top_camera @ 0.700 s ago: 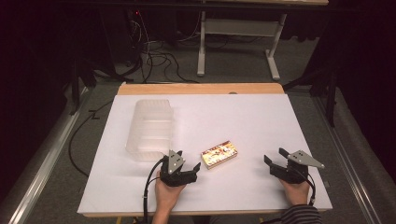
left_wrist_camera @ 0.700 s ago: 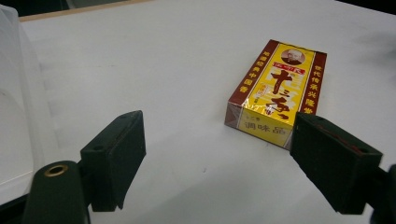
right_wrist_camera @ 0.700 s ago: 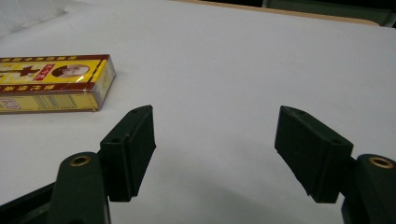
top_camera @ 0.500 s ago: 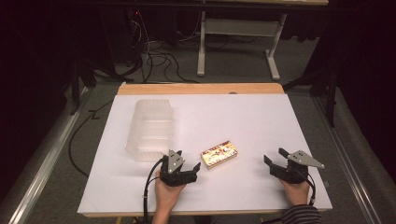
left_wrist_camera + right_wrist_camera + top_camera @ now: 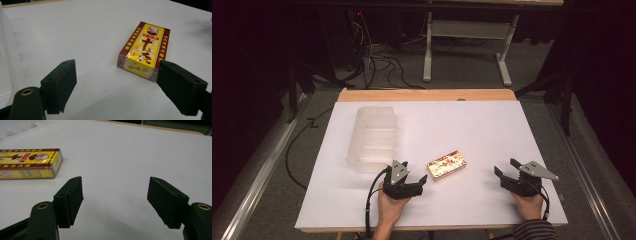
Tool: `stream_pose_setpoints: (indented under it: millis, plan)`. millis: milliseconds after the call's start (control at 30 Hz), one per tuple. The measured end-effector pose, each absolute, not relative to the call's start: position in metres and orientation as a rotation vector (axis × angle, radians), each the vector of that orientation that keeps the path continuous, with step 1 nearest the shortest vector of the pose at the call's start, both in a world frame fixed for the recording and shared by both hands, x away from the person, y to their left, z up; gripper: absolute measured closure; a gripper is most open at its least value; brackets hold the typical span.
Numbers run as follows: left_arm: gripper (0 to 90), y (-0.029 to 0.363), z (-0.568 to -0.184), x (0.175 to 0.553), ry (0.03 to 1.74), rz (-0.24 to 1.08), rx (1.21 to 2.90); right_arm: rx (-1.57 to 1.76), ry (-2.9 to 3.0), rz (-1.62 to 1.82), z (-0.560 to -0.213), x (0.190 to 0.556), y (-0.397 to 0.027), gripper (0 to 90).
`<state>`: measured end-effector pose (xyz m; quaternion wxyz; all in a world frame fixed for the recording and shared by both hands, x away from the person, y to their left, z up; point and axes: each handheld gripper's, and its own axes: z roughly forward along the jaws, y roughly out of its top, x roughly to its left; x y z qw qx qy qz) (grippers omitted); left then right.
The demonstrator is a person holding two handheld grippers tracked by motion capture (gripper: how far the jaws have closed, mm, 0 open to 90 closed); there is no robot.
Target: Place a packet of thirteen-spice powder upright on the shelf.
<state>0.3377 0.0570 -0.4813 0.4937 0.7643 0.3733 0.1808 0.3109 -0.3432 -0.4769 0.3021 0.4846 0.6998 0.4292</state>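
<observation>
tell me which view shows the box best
The left gripper view: the box lies close ahead, its yellow and red printed top and near end sharp and whole. The right gripper view shows the box cut off at its left edge. The high view shows the box small, on the white table.

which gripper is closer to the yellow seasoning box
Left. The left gripper sits just off the yellow seasoning box at its near-left corner, jaws open. The right gripper rests well off to the box's right, also open.
</observation>
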Motion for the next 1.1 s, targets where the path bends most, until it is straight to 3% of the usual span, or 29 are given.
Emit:
stream_pose_setpoints:
  millis: [500, 1100]
  plan:
    - [15.1, 0.05, -0.46, 0.339, 0.865, 0.408, 1.901, 1.281, 1.857, 1.14, -0.477, 0.31, -0.343, 29.4]
    - [16.9, 0.012, -0.44, 0.355, 0.76, 0.363, 1.978, 1.28, 1.856, 1.143, -0.477, 0.31, -0.343, 29.4]
